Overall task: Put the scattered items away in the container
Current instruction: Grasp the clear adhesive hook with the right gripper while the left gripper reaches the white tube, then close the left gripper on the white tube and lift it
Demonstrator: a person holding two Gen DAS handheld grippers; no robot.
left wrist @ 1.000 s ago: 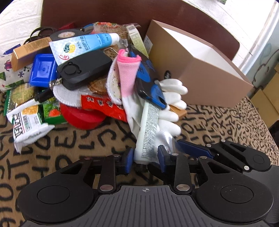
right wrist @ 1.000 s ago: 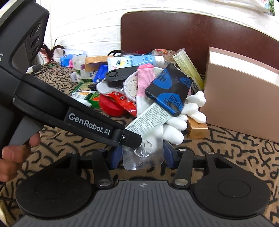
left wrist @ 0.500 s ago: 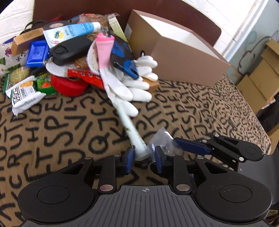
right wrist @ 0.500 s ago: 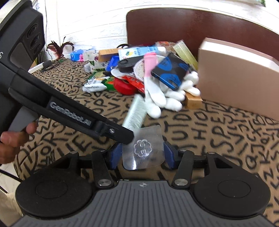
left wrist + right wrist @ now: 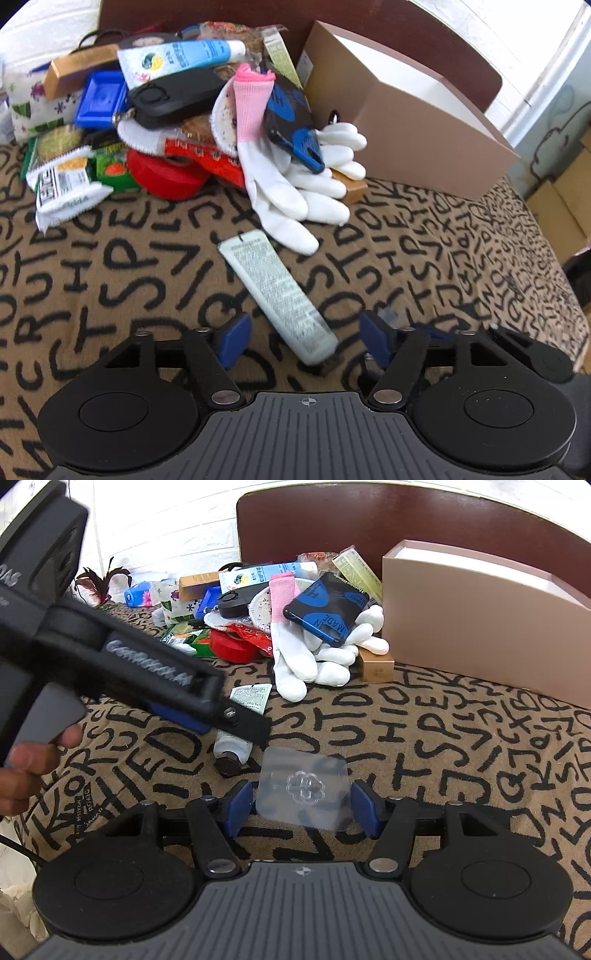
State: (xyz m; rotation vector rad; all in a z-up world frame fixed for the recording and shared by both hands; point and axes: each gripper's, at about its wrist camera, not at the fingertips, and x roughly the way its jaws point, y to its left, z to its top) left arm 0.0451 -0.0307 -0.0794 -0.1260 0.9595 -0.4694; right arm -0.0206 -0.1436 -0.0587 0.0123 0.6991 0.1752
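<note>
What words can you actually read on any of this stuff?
"MADE": blue-and-black card, printed upside down; its other words are unreadable.
"GenRobot.AI": side of the left gripper, blurred.
Big black letters: tablecloth, no clear words.
White tube, blue tube, snack packets: too small.

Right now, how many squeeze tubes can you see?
2: a white tube lying on the cloth between the left gripper's open jaws, and a blue-and-white tube atop the pile. Others may be buried.
</note>
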